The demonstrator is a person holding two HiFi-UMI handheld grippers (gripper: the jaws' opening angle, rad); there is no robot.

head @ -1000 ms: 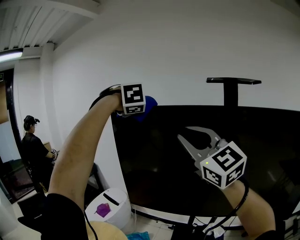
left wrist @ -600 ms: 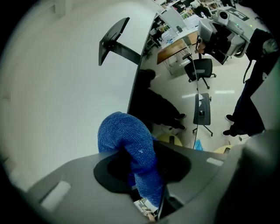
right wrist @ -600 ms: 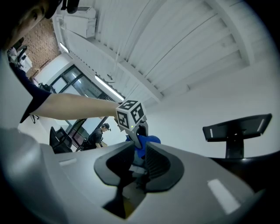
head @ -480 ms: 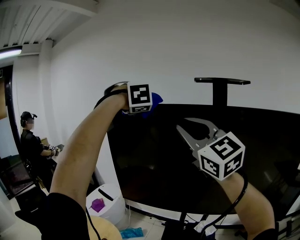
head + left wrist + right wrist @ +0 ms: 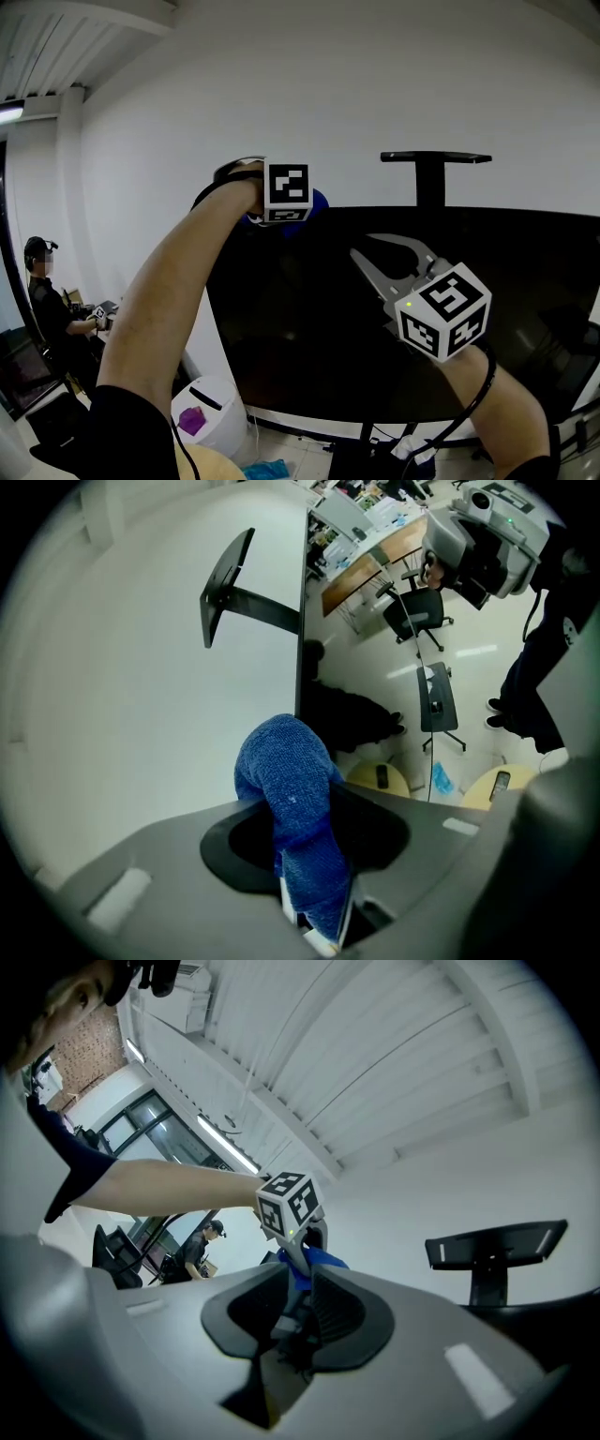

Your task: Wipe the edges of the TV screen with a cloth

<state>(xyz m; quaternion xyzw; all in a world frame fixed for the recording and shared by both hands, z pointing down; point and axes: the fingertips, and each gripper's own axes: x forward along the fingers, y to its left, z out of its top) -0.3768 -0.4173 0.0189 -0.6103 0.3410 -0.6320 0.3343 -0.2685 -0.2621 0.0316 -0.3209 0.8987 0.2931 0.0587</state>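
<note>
The blue cloth (image 5: 316, 201) is sitting at the top edge of the TV screen (image 5: 375, 328), just inside that screen's upper-left corner, and in the left gripper view the same cloth (image 5: 292, 789) is bulging forward over the screen's edge line and appears to be touching it. The left gripper (image 5: 317, 921) is clamping the lower part of the cloth, its jaws closed tight on the fabric, with the folded end standing out beyond them toward the screen. In the head view the left gripper (image 5: 298, 212) is showing mostly as its marker cube, with the person's bare forearm (image 5: 164, 300) reaching up to the screen's corner. The right gripper (image 5: 362, 246) is hovering in front of the dark face of the screen, below its top edge and to the right of the cloth, apart from the glass as far as can be judged. Its jaws are standing slightly apart with nothing between them; the right gripper (image 5: 302, 1290) is looking through that narrow gap at the cloth. A black mount post (image 5: 431, 178) is rising above the screen's top edge against the white wall (image 5: 394, 75). A white bin (image 5: 214, 412) is standing below the screen's lower-left corner, and a person (image 5: 45, 300) is sitting well to the left of the screen.
</note>
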